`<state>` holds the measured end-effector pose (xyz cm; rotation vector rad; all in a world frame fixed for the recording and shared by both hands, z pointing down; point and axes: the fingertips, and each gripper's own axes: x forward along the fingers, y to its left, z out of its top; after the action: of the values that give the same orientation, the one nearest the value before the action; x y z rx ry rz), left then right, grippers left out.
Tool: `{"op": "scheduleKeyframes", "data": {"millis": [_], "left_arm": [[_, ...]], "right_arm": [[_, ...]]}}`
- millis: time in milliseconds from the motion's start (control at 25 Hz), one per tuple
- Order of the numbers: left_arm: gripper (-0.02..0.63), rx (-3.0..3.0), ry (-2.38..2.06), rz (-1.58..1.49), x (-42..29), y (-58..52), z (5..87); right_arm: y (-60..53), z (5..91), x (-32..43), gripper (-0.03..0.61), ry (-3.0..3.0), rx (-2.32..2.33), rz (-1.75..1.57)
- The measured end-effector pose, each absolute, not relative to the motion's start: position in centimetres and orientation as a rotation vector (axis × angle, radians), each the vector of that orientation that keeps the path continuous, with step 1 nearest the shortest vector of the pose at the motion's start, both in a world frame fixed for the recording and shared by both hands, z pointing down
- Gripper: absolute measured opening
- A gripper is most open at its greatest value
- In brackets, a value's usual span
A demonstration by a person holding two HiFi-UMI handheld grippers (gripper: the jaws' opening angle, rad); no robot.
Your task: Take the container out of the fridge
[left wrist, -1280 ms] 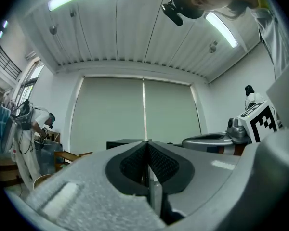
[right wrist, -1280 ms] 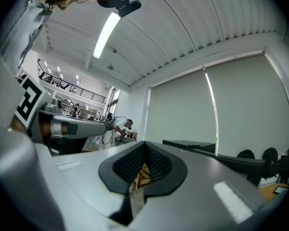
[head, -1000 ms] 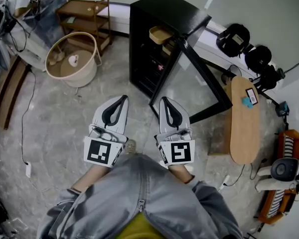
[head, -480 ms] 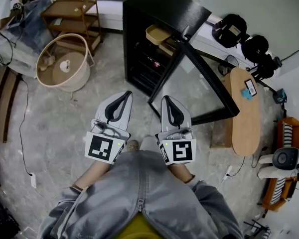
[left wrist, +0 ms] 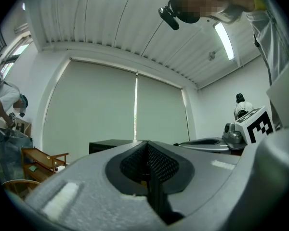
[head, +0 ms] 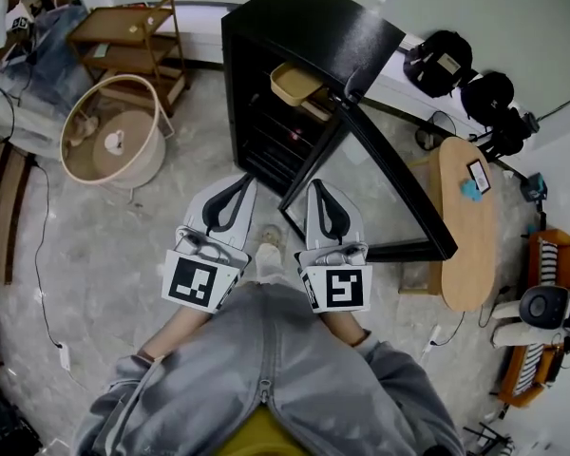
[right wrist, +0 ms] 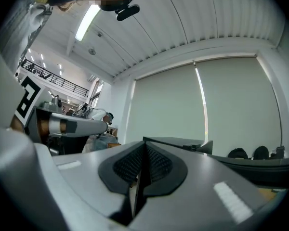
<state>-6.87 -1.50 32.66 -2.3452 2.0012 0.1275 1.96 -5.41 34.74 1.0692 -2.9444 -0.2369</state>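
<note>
Inside the open fridge (head: 309, 28) — container (head: 297, 83), well beyond left claw (head: 243, 182) and right claw (head: 315, 191)

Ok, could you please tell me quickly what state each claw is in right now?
Left claw: closed, holding nothing.
Right claw: closed, holding nothing.

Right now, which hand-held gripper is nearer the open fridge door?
The right hand-held gripper, beside the door's lower corner; the left hand-held gripper is farther off.

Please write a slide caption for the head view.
Both shut and empty, the left tool and the right tool point toward the open fridge with a tan container inside.
</note>
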Motion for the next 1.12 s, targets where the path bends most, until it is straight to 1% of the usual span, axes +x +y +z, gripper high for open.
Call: {"op": "scheduleKeyframes", "data": {"millis": [280,560,880,1120], "left_arm": [[0.005,-2.350,1.989,0.119,-9.4,-9.6,32.5],[0.005,-2.358,1.989,0.078,-10.9,-15.3,33.8],[0.005,-2.365,1.987,0.056,-12.6,-18.8,35.2],[0.005,-2.418,1.950,0.038,-13.6,-21.3,36.5]], "right_arm": [[-13.3,34.1,-1.0,0.002,-2.948,1.069,-0.274],[-17.9,34.7,-4.2,0.002,-2.987,1.030,-0.184],[-20.3,36.0,-6.3,0.002,-2.997,0.984,-0.150],[-21.8,36.4,-7.1,0.002,-2.959,1.034,-0.129]]}}
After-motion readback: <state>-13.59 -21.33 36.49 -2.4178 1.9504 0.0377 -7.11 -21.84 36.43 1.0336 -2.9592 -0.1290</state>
